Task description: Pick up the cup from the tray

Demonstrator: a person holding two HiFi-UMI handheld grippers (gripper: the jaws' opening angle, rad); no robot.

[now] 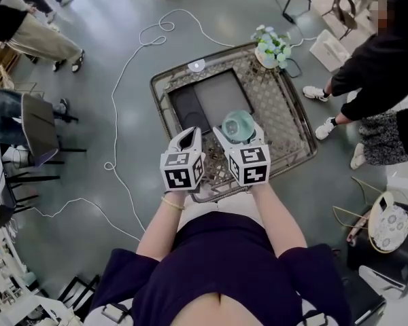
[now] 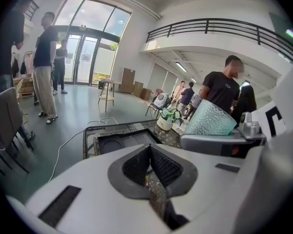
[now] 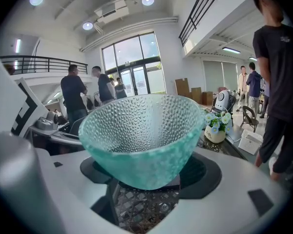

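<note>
My right gripper (image 1: 239, 138) is shut on a teal dimpled glass cup (image 1: 238, 123), clamping its lower part between the black pads. In the right gripper view the cup (image 3: 141, 140) fills the middle, held above the wicker tabletop with its mouth tilted toward the camera. The dark rectangular tray (image 1: 211, 98) lies on the table beyond the grippers, with nothing on it. My left gripper (image 1: 188, 137) hovers beside the right one, shut with nothing in it (image 2: 150, 167). From the left gripper view the cup (image 2: 210, 118) shows at the right and the tray (image 2: 122, 140) lies ahead.
The brown wicker table (image 1: 285, 107) carries a small white pot of flowers (image 1: 272, 46) at its far right corner. A white cable (image 1: 122, 80) loops across the grey floor. People stand at the right (image 1: 374, 66) and upper left (image 1: 27, 32). A chair (image 1: 34, 128) stands left.
</note>
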